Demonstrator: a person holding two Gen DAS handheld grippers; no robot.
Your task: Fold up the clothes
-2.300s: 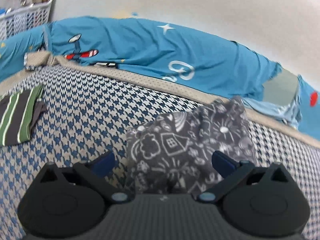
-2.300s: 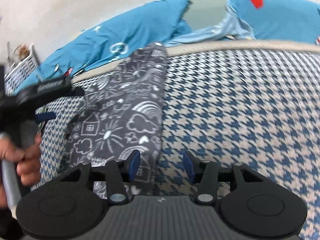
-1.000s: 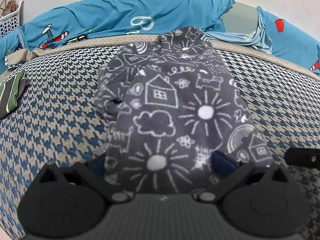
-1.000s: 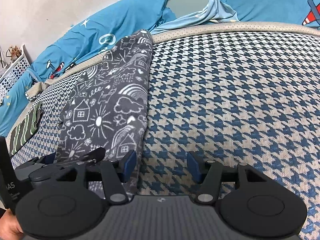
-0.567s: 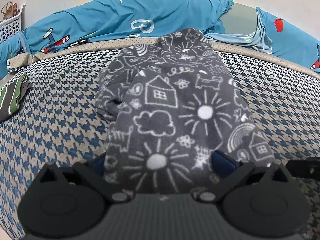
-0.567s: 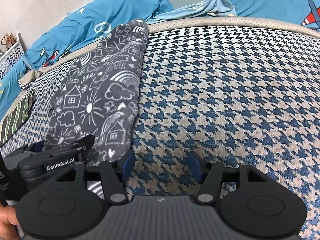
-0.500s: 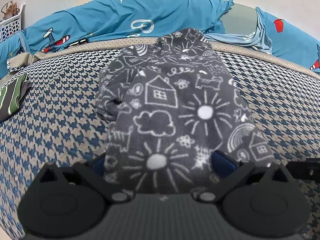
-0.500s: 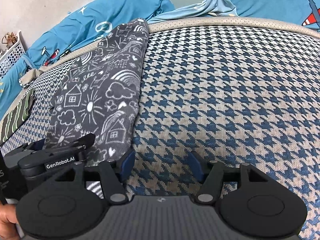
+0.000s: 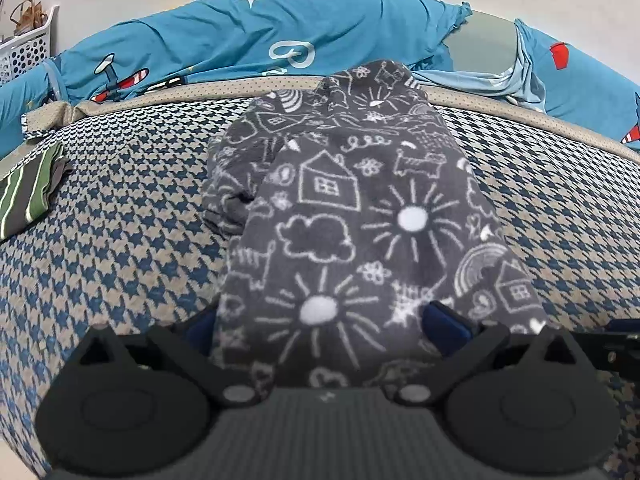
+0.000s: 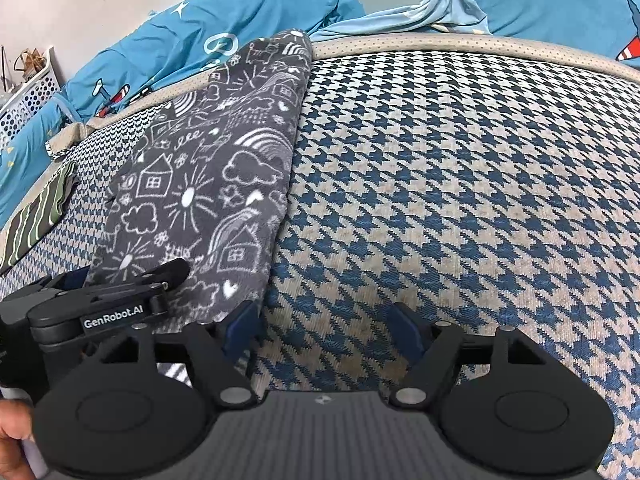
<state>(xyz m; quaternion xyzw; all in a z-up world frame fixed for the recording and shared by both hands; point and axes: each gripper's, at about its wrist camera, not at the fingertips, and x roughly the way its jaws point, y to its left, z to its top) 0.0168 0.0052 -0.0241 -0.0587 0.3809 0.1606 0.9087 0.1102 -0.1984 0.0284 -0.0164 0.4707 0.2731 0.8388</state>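
Observation:
A dark grey fleece garment (image 9: 360, 208) with white doodle prints lies lengthwise as a folded strip on the houndstooth bed cover (image 9: 120, 248). My left gripper (image 9: 322, 324) stands wide open over the strip's near end; the cloth covers part of the left finger, and the right finger (image 9: 444, 320) rests on top. In the right wrist view the garment (image 10: 208, 184) is at the left. My right gripper (image 10: 324, 328) is beside its near right corner with its jaws opening, and only bed cover lies between them. The left gripper (image 10: 120, 292) shows there too.
A folded green-striped dark garment (image 9: 28, 200) lies at the cover's left edge. Blue bedding with airplane prints (image 9: 280, 40) is bunched along the far side, and a white perforated basket (image 9: 24, 44) stands far left. A person's hand (image 10: 12, 432) holds the left gripper's handle.
The grey garment, bunched and partly lifted earlier, now lies flat as a long strip. The right gripper's jaws have widened beside the cloth's edge. The left gripper has stayed put over the last second.

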